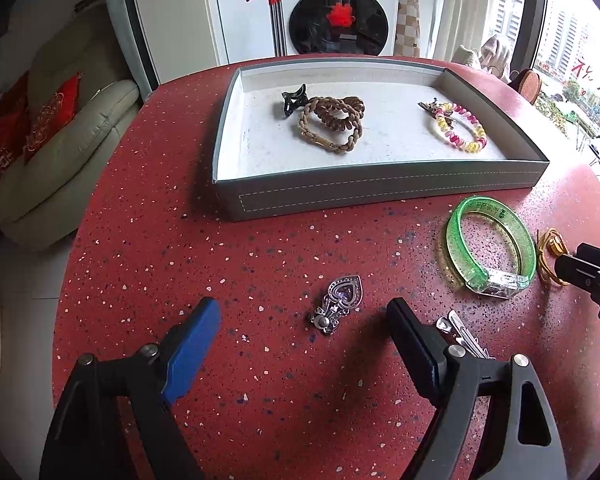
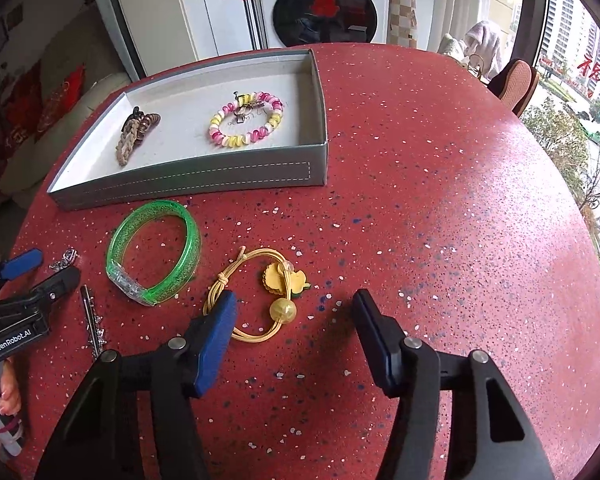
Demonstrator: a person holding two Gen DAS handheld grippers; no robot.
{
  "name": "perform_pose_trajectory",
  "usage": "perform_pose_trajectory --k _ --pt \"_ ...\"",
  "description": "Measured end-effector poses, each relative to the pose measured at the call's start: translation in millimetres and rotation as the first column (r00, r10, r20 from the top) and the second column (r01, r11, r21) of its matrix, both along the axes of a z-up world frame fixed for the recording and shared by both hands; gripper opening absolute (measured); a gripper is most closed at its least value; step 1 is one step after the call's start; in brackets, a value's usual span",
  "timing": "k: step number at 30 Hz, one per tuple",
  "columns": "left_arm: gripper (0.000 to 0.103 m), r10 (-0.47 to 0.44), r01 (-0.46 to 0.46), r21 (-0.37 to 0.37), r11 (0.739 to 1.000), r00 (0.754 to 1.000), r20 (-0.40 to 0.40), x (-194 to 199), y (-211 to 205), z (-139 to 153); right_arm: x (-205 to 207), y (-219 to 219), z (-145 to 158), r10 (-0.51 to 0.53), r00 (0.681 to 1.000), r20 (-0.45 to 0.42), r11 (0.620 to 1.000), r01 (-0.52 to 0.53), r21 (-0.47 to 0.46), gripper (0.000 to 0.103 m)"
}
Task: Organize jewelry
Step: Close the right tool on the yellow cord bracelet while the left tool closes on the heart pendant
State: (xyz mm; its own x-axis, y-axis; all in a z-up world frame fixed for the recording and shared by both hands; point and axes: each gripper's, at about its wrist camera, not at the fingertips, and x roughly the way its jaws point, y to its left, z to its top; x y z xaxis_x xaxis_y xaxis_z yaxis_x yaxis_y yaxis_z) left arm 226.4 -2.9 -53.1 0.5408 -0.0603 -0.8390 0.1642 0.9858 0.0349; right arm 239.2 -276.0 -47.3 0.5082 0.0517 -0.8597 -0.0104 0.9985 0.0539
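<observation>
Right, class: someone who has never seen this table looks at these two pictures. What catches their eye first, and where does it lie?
The speckled red table fills both views. A grey tray at its far side holds a pink-and-yellow coil bracelet and brown braided bands. On the table in front of the tray lies a bright green bangle, with a yellow hair tie beside it and a silver heart brooch between the fingers of the open left claw.

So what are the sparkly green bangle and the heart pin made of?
Translucent glittery green bangle: likely plastic or resin, since light passes through and specks sit inside. Silver heart-shaped brooch: looks like shiny metal holding a purple stone, possibly glass.
</observation>
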Motion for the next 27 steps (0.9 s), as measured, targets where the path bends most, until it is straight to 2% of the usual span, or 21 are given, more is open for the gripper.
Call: perform_pose_trajectory --k 1,3,4,7,9,10,11,12,13,22,27 --pt "0.098 -0.005 0.005 -0.002 1.000 1.000 0.001 -0.2 -0.1 0.2 -0.3 2.1 -0.4 0.006 1.000 0.000 1.000 -0.006 -0.016 0.063" --pt "0.088 -0.025 0.025 -0.022 0.999 1.000 -0.002 -0.3 -1.6 1.7 -1.5 4.9 -1.2 0.018 1.000 0.002 0.999 -0.018 -0.045 0.061" --pt "0.087 -0.030 0.030 -0.021 0.999 1.000 -0.002 -0.4 -2.8 2.3 -1.8 6.3 -1.5 0.026 1.000 0.002 0.998 -0.025 -0.065 0.060" --pt "0.073 -0.058 0.058 -0.032 0.998 0.998 -0.001 -1.7 -6.6 4.0 -1.9 6.8 -0.4 0.038 0.999 0.003 0.997 -0.038 -0.062 0.049" --pt "0.065 -0.077 0.077 -0.042 0.996 0.997 -0.002 -3.0 -9.2 5.1 -1.9 7.2 0.4 0.044 0.999 0.004 0.997 -0.044 -0.061 0.036" --pt "0.061 -0.086 0.085 -0.042 0.995 0.996 0.000 -4.0 -10.9 6.0 -2.0 7.8 0.6 0.049 0.999 0.003 0.997 -0.049 -0.062 0.034" --pt "0.048 -0.093 0.093 -0.039 0.995 0.996 0.004 -4.7 -12.2 6.7 -2.4 8.2 0.9 0.056 0.998 0.004 0.997 -0.056 -0.057 0.025" --pt "0.039 -0.100 0.100 -0.038 0.994 0.995 0.004 -4.8 -13.3 7.0 -2.6 9.0 0.8 0.057 0.998 0.005 0.997 -0.056 -0.061 0.014" --pt "0.036 -0.110 0.110 -0.040 0.993 0.994 0.003 -5.2 -13.5 7.1 -2.9 9.3 1.0 0.055 0.998 0.007 0.997 -0.055 -0.061 0.014" --pt "0.036 -0.114 0.115 -0.073 0.991 0.993 0.012 -12.3 -5.3 11.8 -9.9 -4.9 8.5 0.007 0.999 0.036 1.000 -0.008 0.012 0.014" --pt "0.036 -0.111 0.115 -0.096 0.989 0.993 0.040 -17.8 0.8 22.1 -15.7 -8.9 16.3 -0.003 0.998 0.057 1.000 0.002 0.018 0.014"
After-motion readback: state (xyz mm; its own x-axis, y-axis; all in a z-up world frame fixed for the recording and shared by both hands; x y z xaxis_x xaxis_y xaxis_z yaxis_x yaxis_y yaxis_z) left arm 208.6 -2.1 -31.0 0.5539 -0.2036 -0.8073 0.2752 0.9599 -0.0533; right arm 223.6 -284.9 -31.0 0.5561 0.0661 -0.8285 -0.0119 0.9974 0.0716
